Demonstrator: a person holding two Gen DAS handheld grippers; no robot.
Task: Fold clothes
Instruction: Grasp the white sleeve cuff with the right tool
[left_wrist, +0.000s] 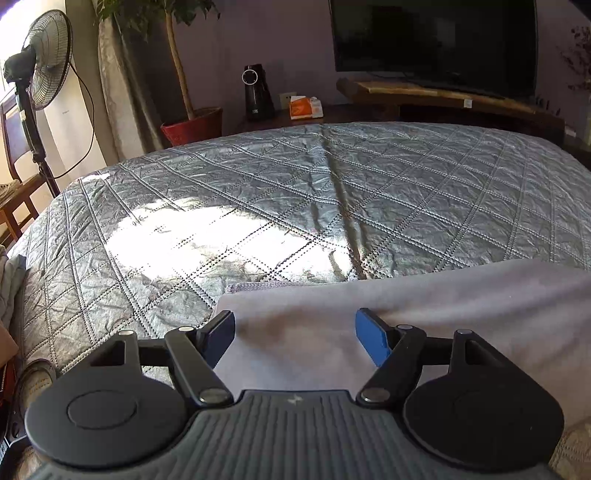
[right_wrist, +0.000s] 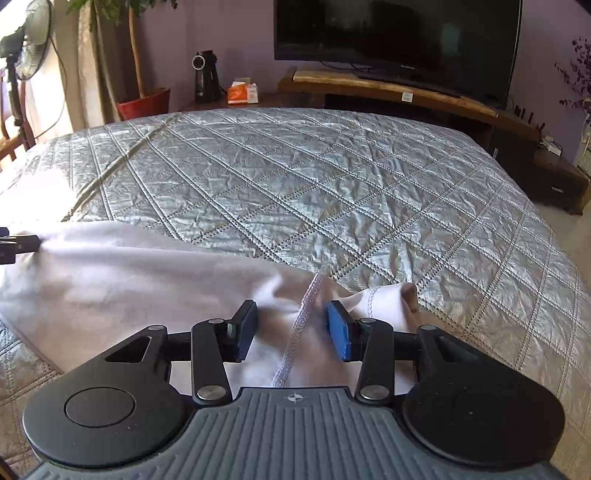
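Two tools: the left tool stands open over one pale garment at lower frame; the right tool straddles its stitched hem, pads apart, not pinching. Soft, light cloth on the bed; best pinched at hem corners.

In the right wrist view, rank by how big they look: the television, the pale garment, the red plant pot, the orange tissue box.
1. Pale garment, though it lies nearest the camera, which inflates it.
2. Television, cut off at the top edge.
3. Red plant pot.
4. Orange tissue box.
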